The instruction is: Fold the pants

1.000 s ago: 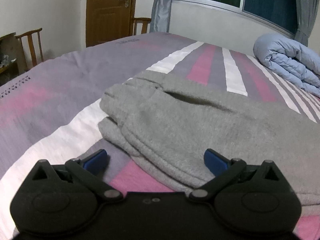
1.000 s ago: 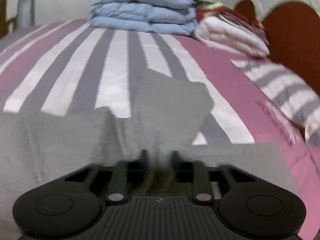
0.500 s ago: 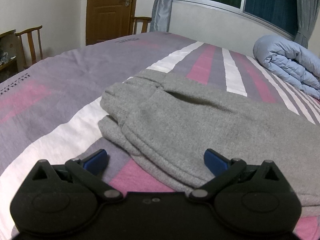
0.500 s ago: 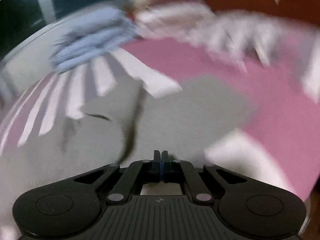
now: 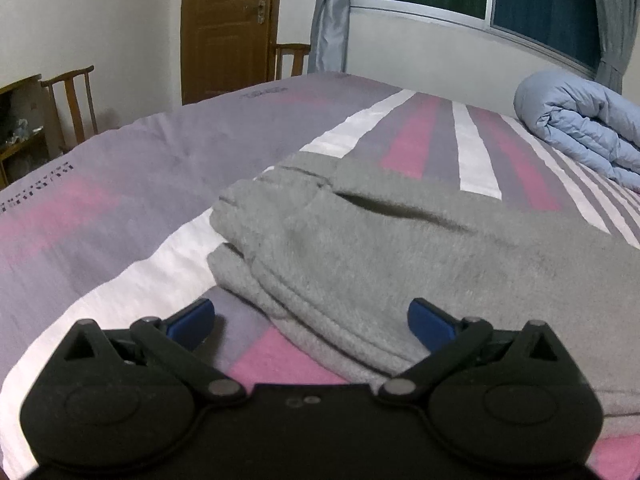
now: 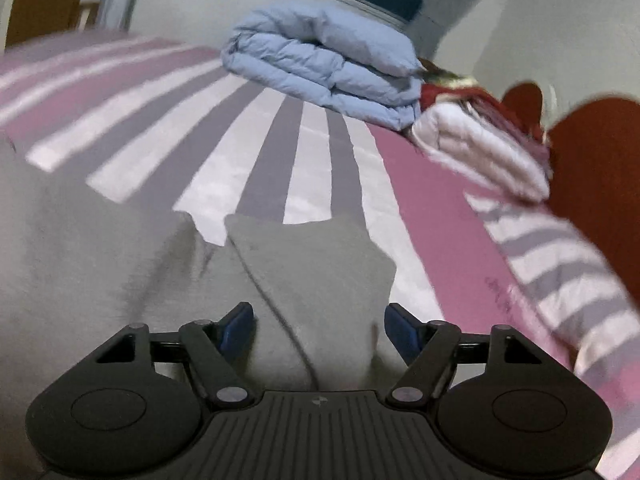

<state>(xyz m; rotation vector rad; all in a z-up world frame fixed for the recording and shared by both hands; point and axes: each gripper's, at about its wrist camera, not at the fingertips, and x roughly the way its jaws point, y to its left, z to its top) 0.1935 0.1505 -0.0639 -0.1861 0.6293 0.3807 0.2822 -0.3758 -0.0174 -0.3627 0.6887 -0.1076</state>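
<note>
The grey fleece pants (image 5: 400, 256) lie folded lengthwise on the striped bed (image 5: 120, 184), waistband end toward the left. My left gripper (image 5: 312, 320) is open just above the near edge of the waistband end, holding nothing. In the right wrist view the pants (image 6: 312, 264) show their leg-cuff end, with one leg lying over the other. My right gripper (image 6: 320, 328) is open above that cuff end, with its blue fingertips (image 6: 238, 326) on either side of the fabric, holding nothing.
A rolled light-blue duvet (image 6: 324, 68) lies at the far side of the bed, also in the left wrist view (image 5: 580, 120). A white and red folded blanket (image 6: 480, 140) and a striped pillow (image 6: 568, 264) lie at the right. Wooden chairs (image 5: 70, 100) and a door (image 5: 228, 24) stand beyond the bed.
My right gripper was shut half a second ago and swinging fast; it is now open over the cuff end. My left gripper stayed open and almost still.
</note>
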